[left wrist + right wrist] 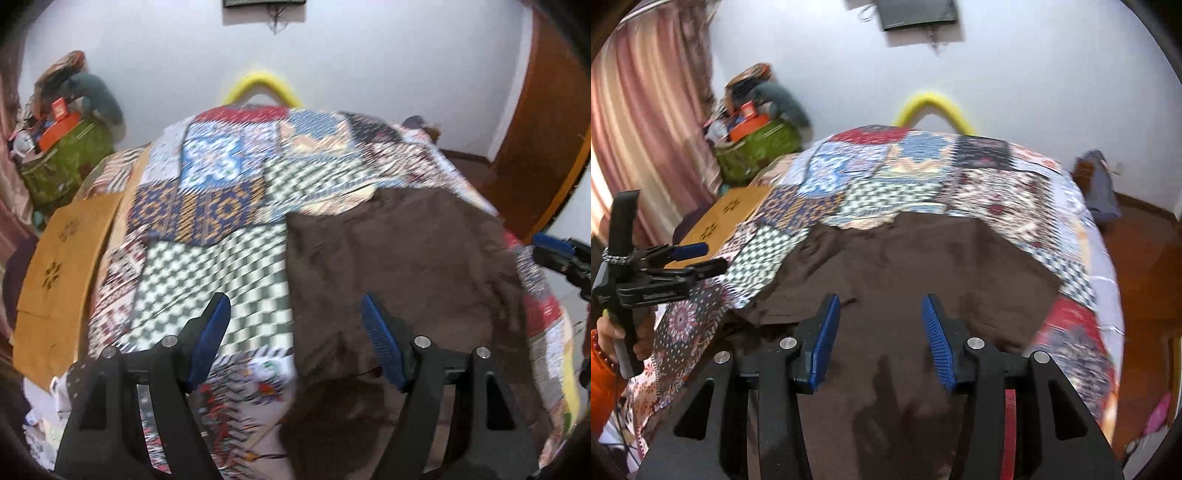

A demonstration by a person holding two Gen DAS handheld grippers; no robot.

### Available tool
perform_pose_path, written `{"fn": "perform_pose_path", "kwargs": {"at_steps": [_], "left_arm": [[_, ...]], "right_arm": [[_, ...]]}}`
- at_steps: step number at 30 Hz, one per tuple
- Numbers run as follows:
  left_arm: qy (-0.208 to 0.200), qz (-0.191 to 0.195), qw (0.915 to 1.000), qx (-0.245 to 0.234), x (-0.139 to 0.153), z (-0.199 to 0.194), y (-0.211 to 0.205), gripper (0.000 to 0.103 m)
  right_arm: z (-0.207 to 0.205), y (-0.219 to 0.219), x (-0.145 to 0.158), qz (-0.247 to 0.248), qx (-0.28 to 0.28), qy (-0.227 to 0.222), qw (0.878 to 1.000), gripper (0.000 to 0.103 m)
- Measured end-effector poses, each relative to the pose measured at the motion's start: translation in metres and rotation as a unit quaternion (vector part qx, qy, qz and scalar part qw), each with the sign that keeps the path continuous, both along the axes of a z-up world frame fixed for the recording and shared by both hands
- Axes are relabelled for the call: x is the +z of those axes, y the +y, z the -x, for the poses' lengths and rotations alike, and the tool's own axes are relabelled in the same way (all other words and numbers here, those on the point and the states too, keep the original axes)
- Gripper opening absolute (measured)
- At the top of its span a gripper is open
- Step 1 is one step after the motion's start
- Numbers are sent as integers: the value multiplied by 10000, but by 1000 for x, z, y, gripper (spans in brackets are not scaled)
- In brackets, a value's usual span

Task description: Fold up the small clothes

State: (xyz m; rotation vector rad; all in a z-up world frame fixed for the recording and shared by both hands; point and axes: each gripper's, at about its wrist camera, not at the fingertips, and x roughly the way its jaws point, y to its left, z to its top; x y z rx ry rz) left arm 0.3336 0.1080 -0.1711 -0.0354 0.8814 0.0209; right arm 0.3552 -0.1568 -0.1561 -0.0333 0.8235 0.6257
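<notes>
Brown garment (pixel 905 266) spread flat on patchwork quilt (pixel 207 206), filling the near right part of the bed. Lies straight ahead of and beneath right gripper (pixel 881 339), jaws parted wide, nothing between them. Lies to the right of left gripper (pixel 295 339), likewise spread and holding nothing, with its right finger over brown cloth and its left finger over green checked patches. Long axis probably runs from the near edge away toward the far wall, though fisheye bend and blur make that uncertain. Near hem sits closest to both tools; right gripper centred over the cloth, so judged the nearer one for a first pinch, left one better placed for the garment's left edge.

Readable writing: none on the garment. Small pale lettering on the left tool's body in the right wrist view, too blurred to read. Punched flower motifs on tan cardboard (pixel 55 266) at the bed's left side, no words.
</notes>
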Motion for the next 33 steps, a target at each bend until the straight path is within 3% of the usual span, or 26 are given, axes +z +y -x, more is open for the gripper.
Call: {"fn": "perform_pose_path", "kwargs": {"at_steps": [6,13,18,23,25,27,29,33], "left_arm": [[-82,201,9996,-171,-3,-27,-32,74],[325,36,9991,-270,-43,-64,-55,74],[670,-60,9976,-167,-75,-79,-50,72],[751,145,9970,-81,-85,-85,-41,71],[728,110,9972,-90,-85,-84,-41,71],[705,24,9974,-113,-84,-82,-42,71],[674,-70,9976,-128,-81,-80,-44,71],[537,-165,9983,-147,-72,-73,-47,70]], "right_arm": [[-19,-54,-8,145,-521,64,9985,43],[-60,-93,-33,168,-982,407,9942,43],[-92,-99,-52,115,-1101,639,9918,43],[-117,-91,-67,40,-1079,739,9914,43],[-124,-90,-73,-12,-1084,805,9908,37],[-127,-90,-77,-119,-1086,871,9902,18],[-121,-90,-73,-218,-1087,789,9907,8],[-107,-86,-56,-158,-971,559,9936,6]]}}
